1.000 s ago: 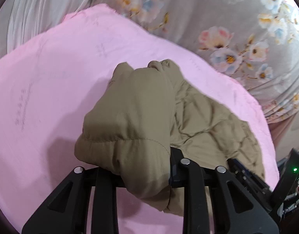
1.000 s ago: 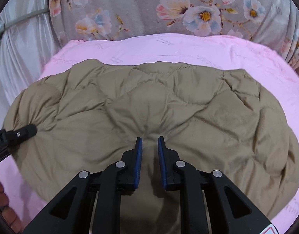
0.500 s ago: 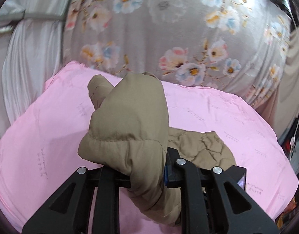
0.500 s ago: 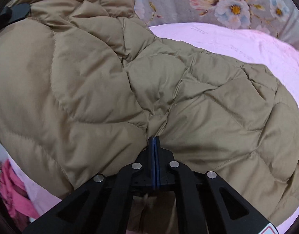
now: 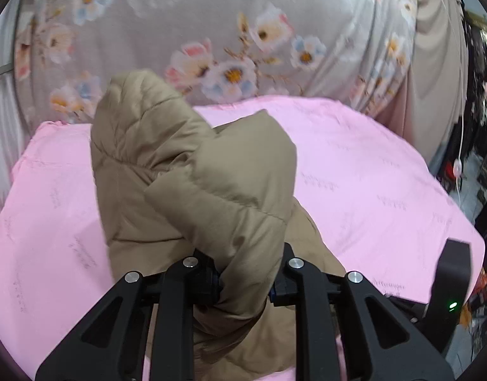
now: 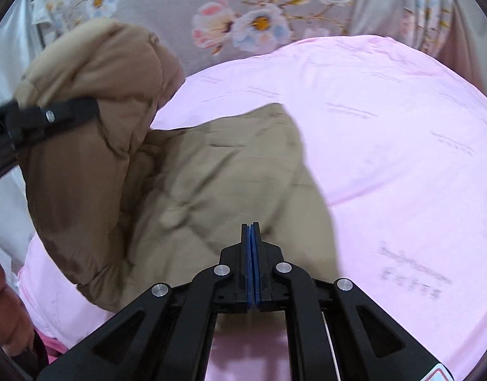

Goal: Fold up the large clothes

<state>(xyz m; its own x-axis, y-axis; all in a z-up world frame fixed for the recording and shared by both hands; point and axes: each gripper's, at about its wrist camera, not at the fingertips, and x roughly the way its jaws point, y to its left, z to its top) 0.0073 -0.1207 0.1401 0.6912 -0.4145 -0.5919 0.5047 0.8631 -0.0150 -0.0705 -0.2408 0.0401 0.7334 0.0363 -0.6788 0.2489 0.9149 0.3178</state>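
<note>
A tan quilted puffer jacket (image 5: 196,190) hangs lifted over a pink sheet (image 5: 370,184). My left gripper (image 5: 245,281) is shut on a thick bunch of the jacket, which bulges up over its fingers and hides the tips. In the right wrist view the jacket (image 6: 211,184) hangs between both grippers. My right gripper (image 6: 253,238) has its blue pads pressed together on the jacket's edge. The left gripper (image 6: 53,114) also shows at the upper left of that view, holding the raised part. The right gripper's body (image 5: 450,279) shows at the right of the left wrist view.
A grey floral curtain (image 5: 243,31) hangs behind the pink sheet (image 6: 386,127). A dark cluttered area with a white cable (image 5: 459,165) lies at the far right. A reddish sleeve (image 6: 5,301) is at the lower left of the right wrist view.
The right gripper closed on the jacket, and both grippers lifted it off the sheet. The jacket has bunched leftward, uncovering more pink sheet on the right.
</note>
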